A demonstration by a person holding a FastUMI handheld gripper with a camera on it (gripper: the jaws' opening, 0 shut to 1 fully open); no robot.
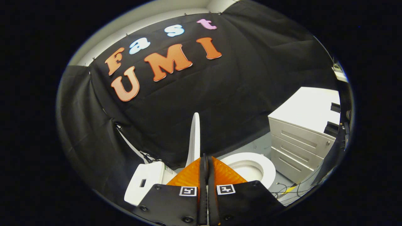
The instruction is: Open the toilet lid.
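The white toilet lid (195,138) stands raised and nearly upright, seen edge-on just ahead of my fingertips and slightly to their left. Its lower end disappears behind my left finger (188,177). My gripper (204,156) is shut, the two fingers pressed together with only a thin dark slit between them and nothing visible in it. Whether the left finger touches the lid I cannot tell. The toilet seat and open bowl (251,166) lie beyond my right finger. The white tank (143,183) sits behind the lid, to the left of my fingers.
A grey drawer cabinet (298,141) with a white top stands to the right of the bowl. Cables (284,190) lie on the floor by its base. Black cloth hangs close behind the toilet.
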